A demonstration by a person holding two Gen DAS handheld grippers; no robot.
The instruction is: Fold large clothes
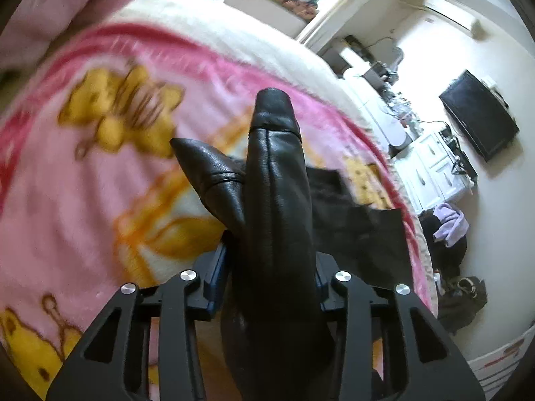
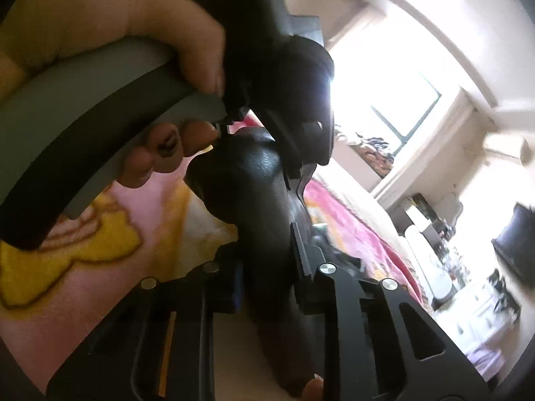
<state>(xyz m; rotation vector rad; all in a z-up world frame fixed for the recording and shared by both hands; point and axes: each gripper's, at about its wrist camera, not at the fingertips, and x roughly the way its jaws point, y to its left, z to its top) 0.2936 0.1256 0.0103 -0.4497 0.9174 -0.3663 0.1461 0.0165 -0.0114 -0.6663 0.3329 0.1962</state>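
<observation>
Black leather garment [image 1: 274, 200] pinched in L & R jaws, above pink blanket [image 1: 110, 173].

Left gripper [image 1: 271, 287] clamps a fold of black leather garment [image 1: 274, 183] above the pink blanket [image 1: 100, 183]; TV [image 1: 478, 113] on wall.

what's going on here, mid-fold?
A person is working a black leather garment over a bed covered by a pink cartoon blanket, with a handheld gripper in each hand. The left gripper is shut on a bunched fold of the leather, which sticks up past its fingers. The right gripper is shut on another part of the same garment. In the right view, the person's hand shows on the left gripper's handle. No finished fold is visible yet.
</observation>
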